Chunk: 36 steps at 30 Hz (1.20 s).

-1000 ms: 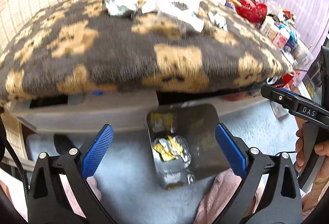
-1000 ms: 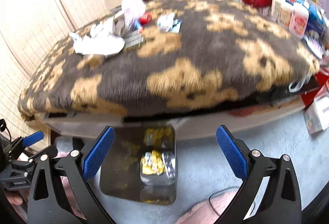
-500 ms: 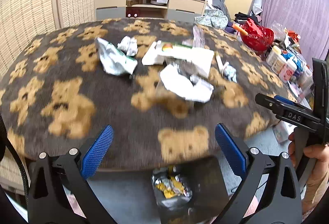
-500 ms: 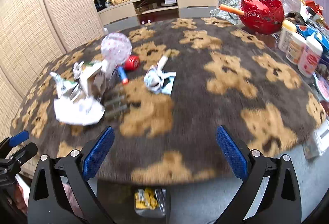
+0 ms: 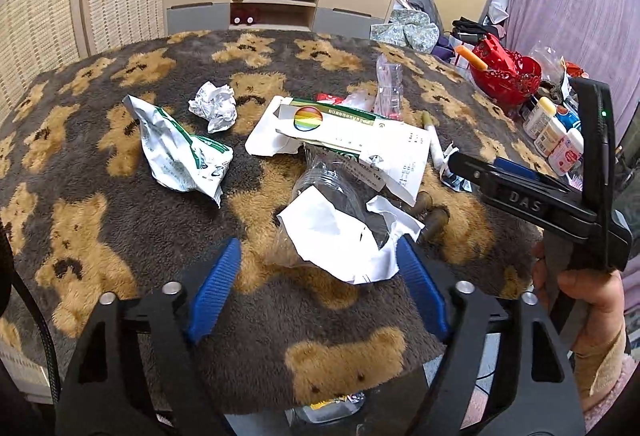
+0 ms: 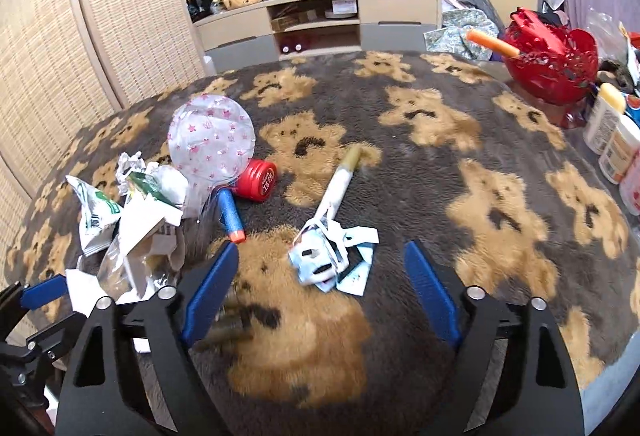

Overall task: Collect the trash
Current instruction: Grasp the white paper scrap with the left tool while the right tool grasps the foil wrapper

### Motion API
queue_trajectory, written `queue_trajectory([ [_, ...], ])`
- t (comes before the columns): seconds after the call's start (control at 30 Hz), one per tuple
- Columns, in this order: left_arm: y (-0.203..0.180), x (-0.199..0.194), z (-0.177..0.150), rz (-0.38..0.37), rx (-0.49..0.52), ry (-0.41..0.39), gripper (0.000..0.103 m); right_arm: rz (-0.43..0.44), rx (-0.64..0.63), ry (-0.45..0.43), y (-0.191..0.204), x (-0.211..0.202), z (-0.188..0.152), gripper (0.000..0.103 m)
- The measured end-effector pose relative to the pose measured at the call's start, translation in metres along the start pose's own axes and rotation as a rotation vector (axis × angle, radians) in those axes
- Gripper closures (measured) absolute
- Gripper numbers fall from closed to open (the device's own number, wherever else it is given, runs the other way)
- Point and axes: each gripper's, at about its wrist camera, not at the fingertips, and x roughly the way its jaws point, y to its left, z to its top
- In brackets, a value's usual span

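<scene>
Left wrist view shows the left gripper (image 5: 318, 288) hovering low over the near edge of the bench (image 5: 120, 236), which is draped in a dark bear-print fleece. Its blue pads stand wide apart and hold nothing. Directly ahead, and partly between the pad tips, lies a torn white paper (image 5: 340, 236) draped over a clear plastic bottle (image 5: 320, 184) lying on its side. The bottle's long axis runs away from the gripper, mouth pointing to the far side and slightly left, so the open jaws already straddle its width. Beyond it lies a flattened white carton (image 5: 344, 136), and to the left a crumpled green-and-white bag (image 5: 180, 152) and a balled paper (image 5: 214, 106).

Right wrist view has the right gripper (image 6: 320, 288) likewise spread and empty, above the same bench. Just ahead of it, a little left of centre between the pads, lies a crumpled blue-and-white wrapper (image 6: 328, 256). A white marker (image 6: 340, 184) runs from the wrapper diagonally away and to the right. Off to the left are a blue foam dart (image 6: 230, 212), a red cap (image 6: 260, 180) and a star-printed plastic dome (image 6: 212, 140).

By this layout each gripper has its own nearest target: the left is nearer the paper and bottle, the right nearer the wrapper. For the left, a short advance and a close across the bottle's width would likely suffice, though the loose paper may slip off. A bin is only glimpsed below the bench edge in the left view, so its exact place cannot be told.
</scene>
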Motion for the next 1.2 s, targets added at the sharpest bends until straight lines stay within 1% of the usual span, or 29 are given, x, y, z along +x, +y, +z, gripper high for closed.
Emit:
queue_trajectory([
  [0.03, 0.001, 0.001, 0.0, -0.006, -0.002, 0.003, 0.041, 0.005, 0.002, 0.009, 0.0, 0.004, 0.0, 0.027],
  [0.07, 0.001, 0.001, 0.0, -0.011, -0.004, 0.003, 0.044, 0.008, 0.005, 0.015, 0.0, 0.008, 0.0, 0.029],
  [0.13, 0.002, 0.001, 0.0, -0.022, -0.007, 0.001, 0.056, 0.017, 0.014, 0.028, -0.001, 0.015, 0.001, 0.039],
  [0.17, 0.002, 0.001, 0.001, -0.027, -0.005, 0.002, 0.058, 0.021, 0.018, 0.034, -0.002, 0.017, 0.001, 0.042],
  [0.2, 0.001, 0.002, 0.001, -0.03, 0.0, 0.002, 0.063, 0.024, 0.02, 0.038, -0.002, 0.019, 0.0, 0.048],
  [0.23, 0.0, 0.002, 0.002, -0.032, 0.006, 0.002, 0.069, 0.026, 0.023, 0.044, -0.003, 0.022, 0.0, 0.051],
  [0.27, -0.001, 0.003, 0.002, -0.032, 0.011, 0.003, 0.074, 0.027, 0.026, 0.047, -0.005, 0.023, 0.0, 0.058],
  [0.3, -0.002, 0.004, 0.002, -0.033, 0.015, 0.007, 0.084, 0.028, 0.034, 0.051, -0.007, 0.025, -0.001, 0.066],
  [0.33, -0.002, 0.004, 0.002, -0.036, 0.016, 0.009, 0.085, 0.03, 0.04, 0.054, -0.008, 0.025, -0.001, 0.07],
  [0.47, -0.005, 0.002, 0.001, -0.029, 0.028, 0.004, 0.087, 0.033, 0.047, 0.054, -0.013, 0.022, -0.003, 0.077],
  [0.63, -0.01, -0.014, 0.0, -0.019, 0.044, -0.023, 0.089, 0.037, 0.051, 0.027, -0.015, 0.003, -0.006, 0.078],
  [0.77, -0.015, -0.034, 0.001, -0.007, 0.052, -0.057, 0.091, 0.037, 0.033, -0.006, -0.01, -0.023, -0.006, 0.078],
  [0.8, -0.015, -0.038, 0.001, -0.007, 0.052, -0.062, 0.102, 0.04, 0.03, -0.013, -0.009, -0.031, -0.006, 0.078],
  [1.0, -0.023, -0.08, -0.003, -0.008, 0.06, -0.114, 0.103, 0.062, -0.007, -0.054, 0.005, -0.08, -0.014, 0.078],
  [1.2, -0.033, -0.116, -0.026, -0.014, 0.071, -0.145, 0.103, 0.09, -0.05, -0.08, 0.023, -0.129, -0.039, 0.078],
])
